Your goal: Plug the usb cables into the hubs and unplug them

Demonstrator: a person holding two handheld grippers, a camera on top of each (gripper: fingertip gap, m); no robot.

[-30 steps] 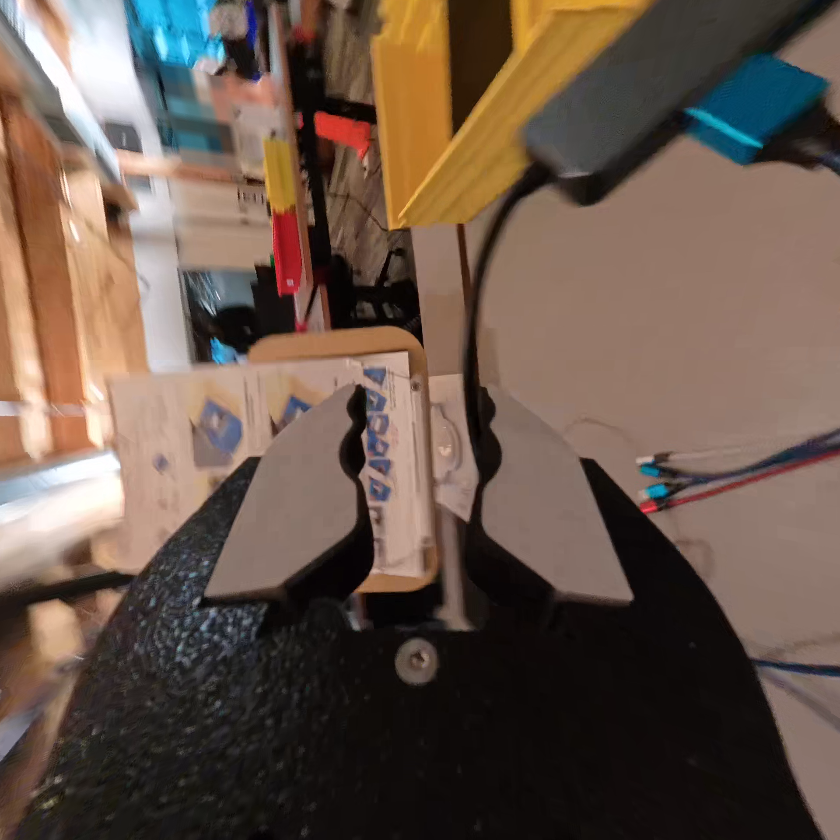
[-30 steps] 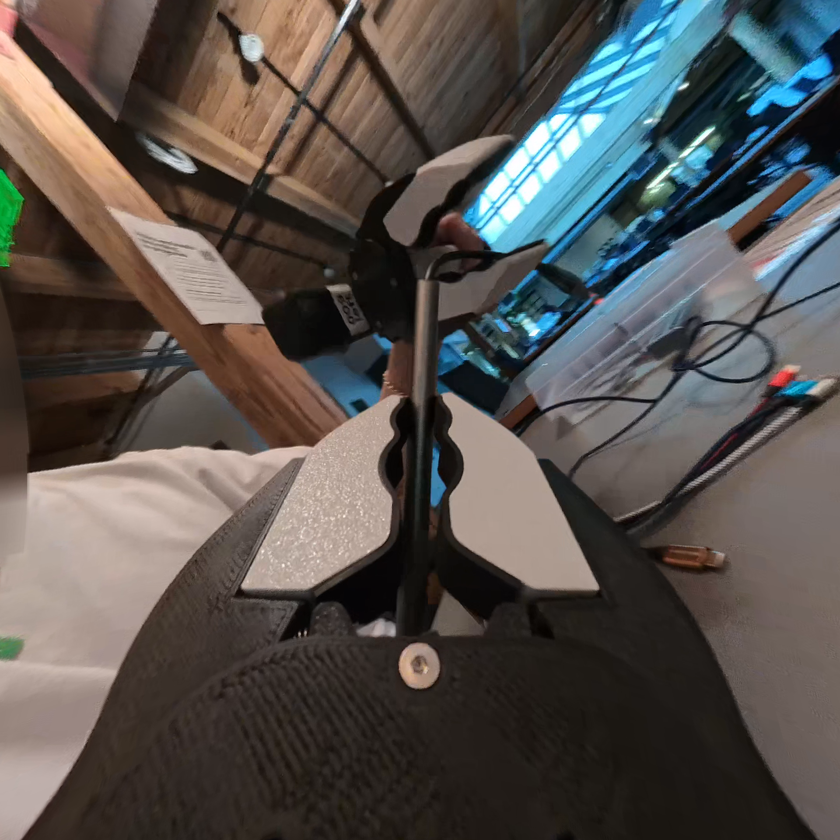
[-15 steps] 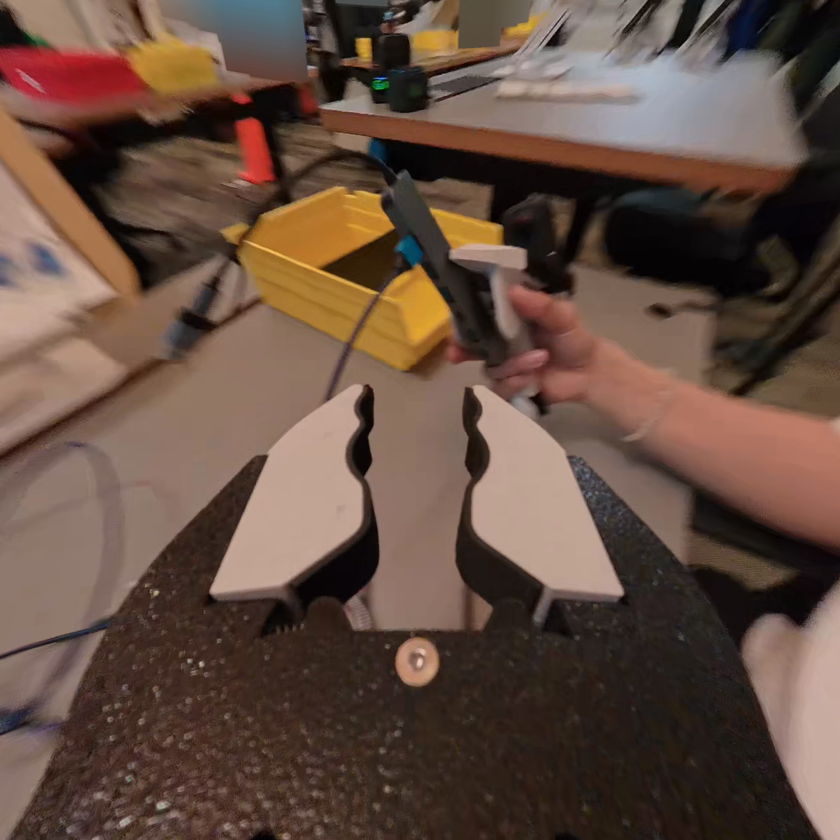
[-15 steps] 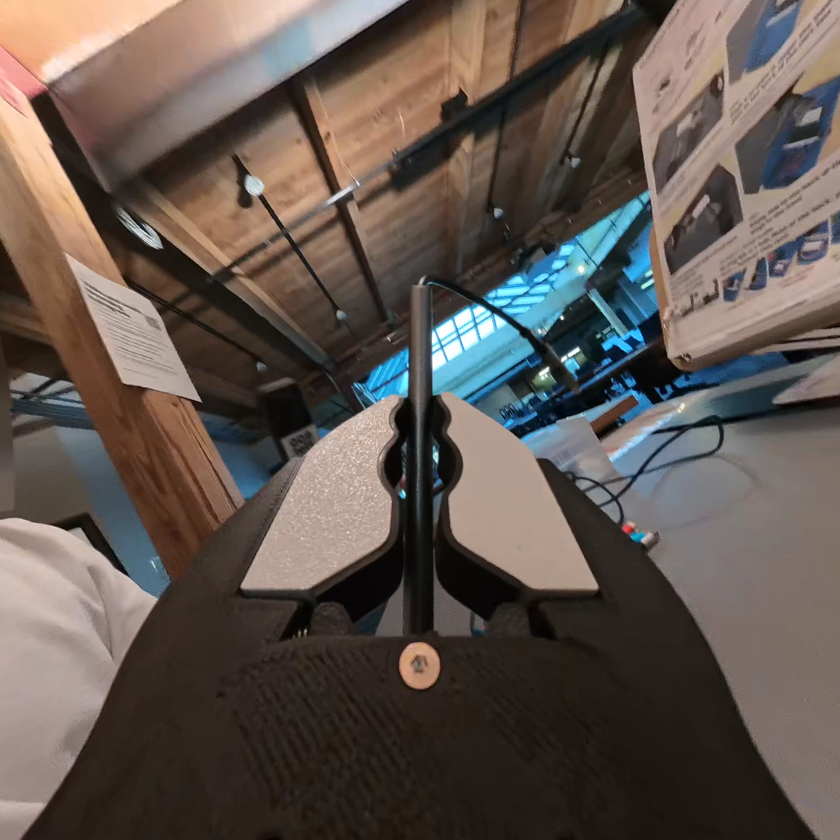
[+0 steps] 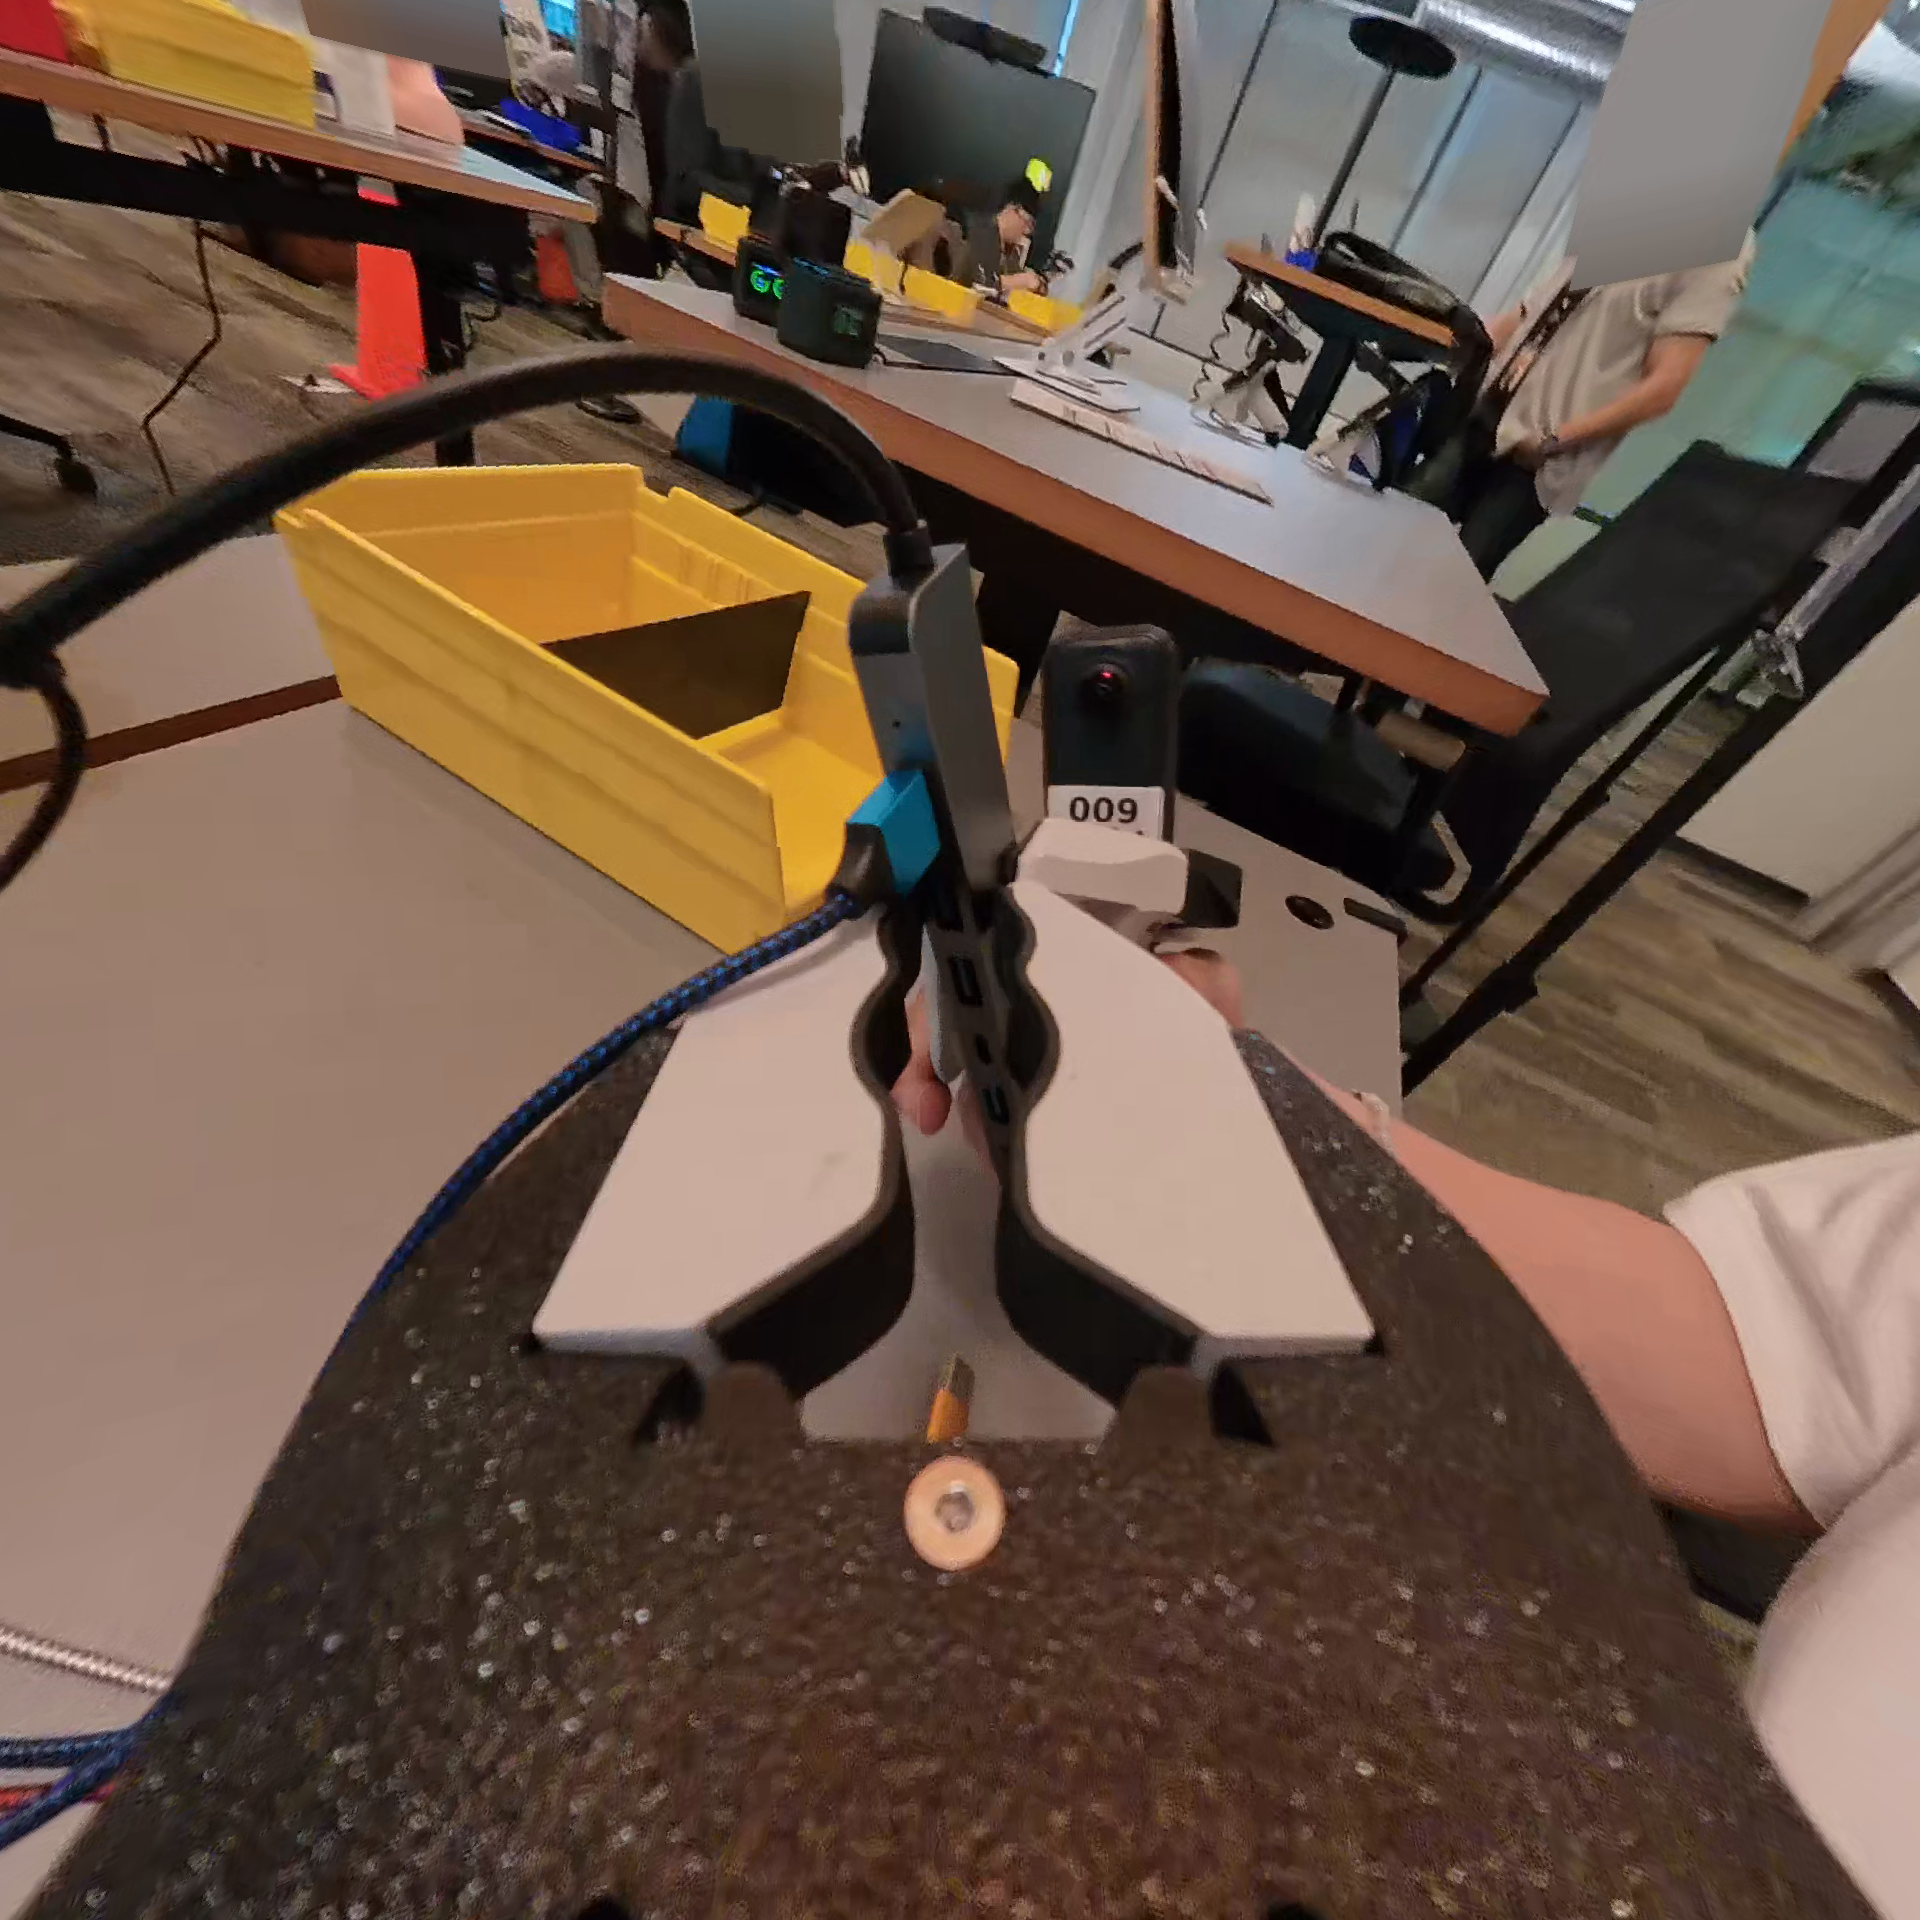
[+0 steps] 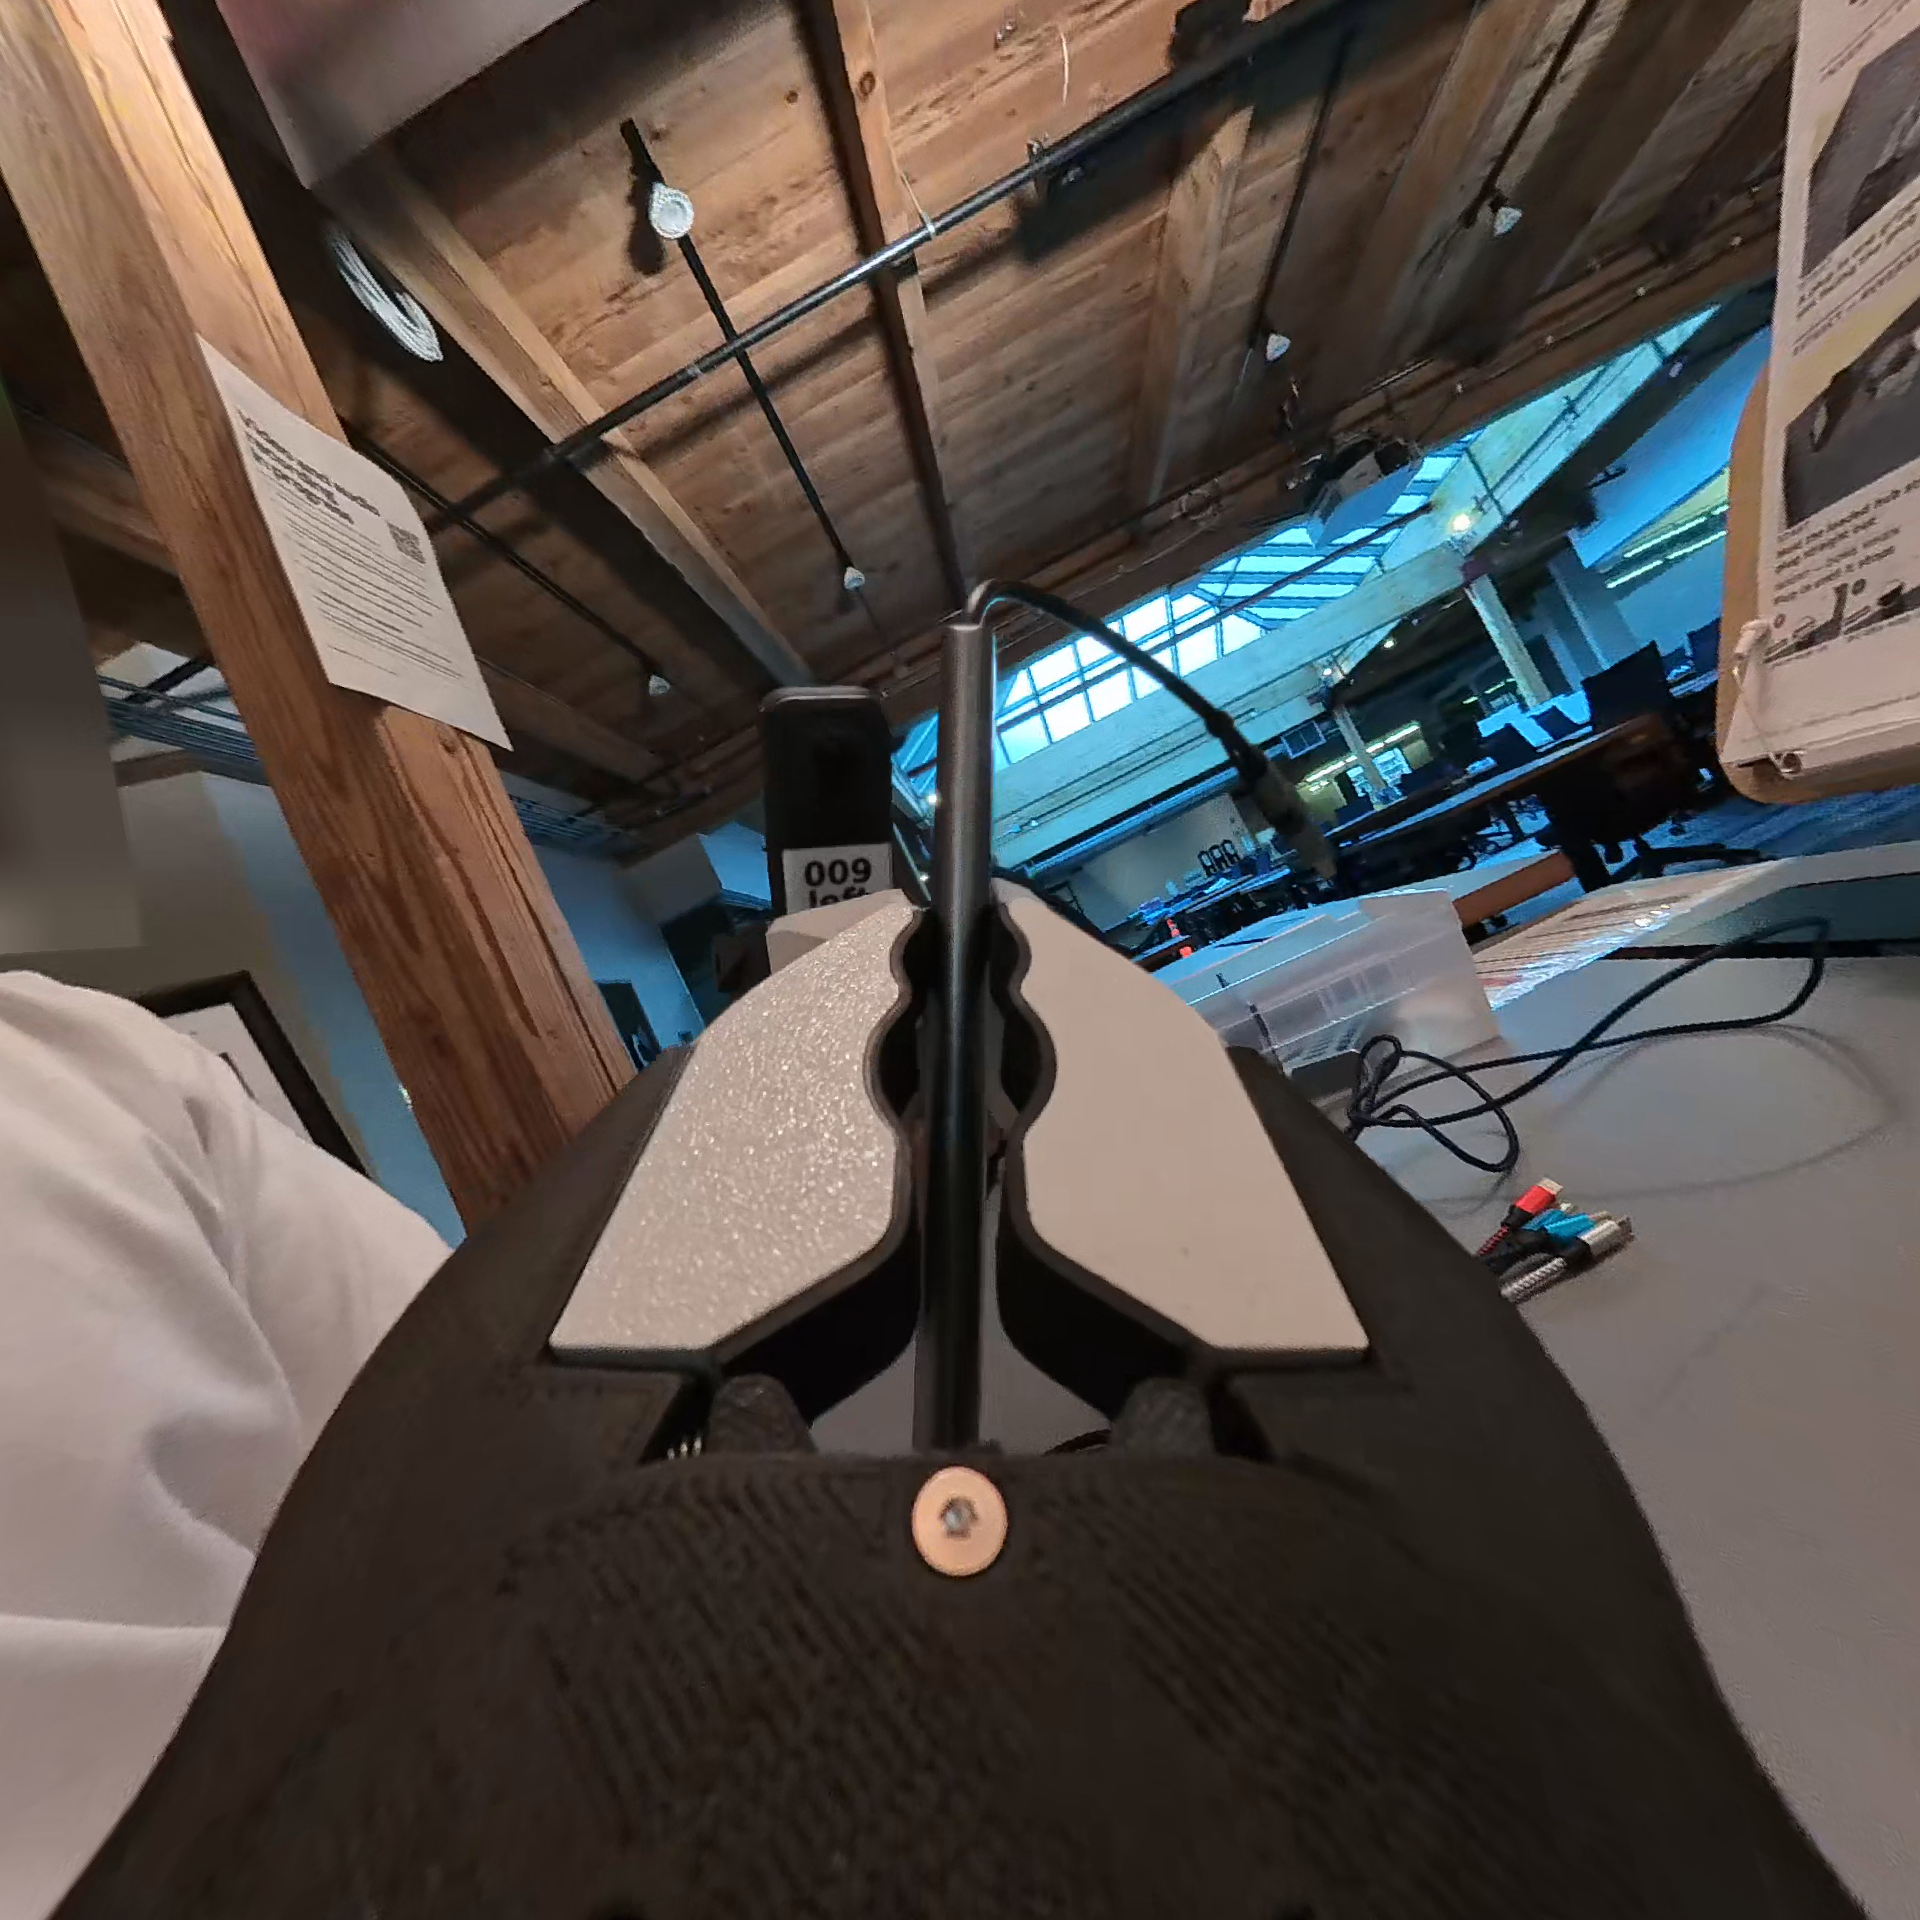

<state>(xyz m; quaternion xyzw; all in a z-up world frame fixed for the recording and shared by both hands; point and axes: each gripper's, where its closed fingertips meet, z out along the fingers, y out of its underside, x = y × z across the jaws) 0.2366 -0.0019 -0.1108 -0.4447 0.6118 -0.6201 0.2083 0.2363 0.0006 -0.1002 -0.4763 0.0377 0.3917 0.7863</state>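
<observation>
The slim grey hub (image 5: 951,686) stands upright above the table, edge-on in the right wrist view (image 6: 961,748). My right gripper (image 6: 958,914) is shut on it; one of its white fingers (image 5: 1101,862) shows behind the hub. A blue usb plug (image 5: 896,831) sits in the hub's side, and its braided blue cable (image 5: 623,1039) drops down to the left. The hub's black lead (image 5: 468,400) arcs off left. My left gripper (image 5: 956,920) straddles the hub just below the plug, with its jaws narrowed and a slim gap on the left side.
A yellow bin (image 5: 540,665) stands on the grey table (image 5: 260,1039) behind the hub. Loose coloured cable ends (image 6: 1558,1236) and a clear plastic box (image 6: 1340,987) lie to the right. A gold plug (image 5: 951,1403) lies under the left gripper. A person's arm (image 5: 1610,1330) comes in from the right. My two grippers' fingertips are within a few centimetres of each other.
My left gripper has swung round, moved in on the hub and narrowed its jaws around it. My right gripper has kept hold of the hub and tilted a little.
</observation>
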